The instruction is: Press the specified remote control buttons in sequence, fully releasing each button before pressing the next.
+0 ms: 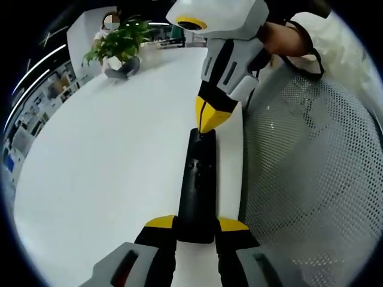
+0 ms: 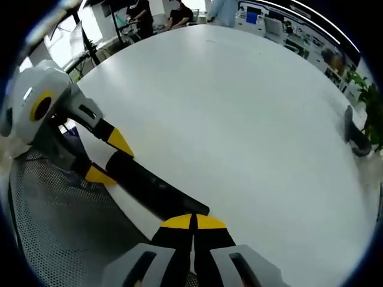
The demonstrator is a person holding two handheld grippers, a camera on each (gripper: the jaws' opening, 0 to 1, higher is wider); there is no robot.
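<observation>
In the left gripper view, the left gripper (image 1: 196,225) is rising from the bottom of the frame with its yellow-tipped jaws clasping the near end of the black remote control (image 1: 198,186), which is running up the centre of the frame along the edge of the white table (image 1: 108,161). The right gripper (image 1: 210,116) is coming down from the top, its yellow tips closed together on the far end of the remote — a pressing tip, not a grasp. A potted plant (image 1: 119,45) is sitting at the upper left, and a mesh chair (image 1: 311,179) is occupying the right side.

In the right gripper view, the right gripper's (image 2: 192,222) jaws are sitting pressed together at bottom centre, touching the end of the remote (image 2: 152,185), which is slanting up-left to the left gripper (image 2: 105,158) holding its other end.

To do this press well, I would judge the holder should be keeping the remote flat and steady while the closed tips push straight down on one button — then lifting fully clear before moving on.
</observation>
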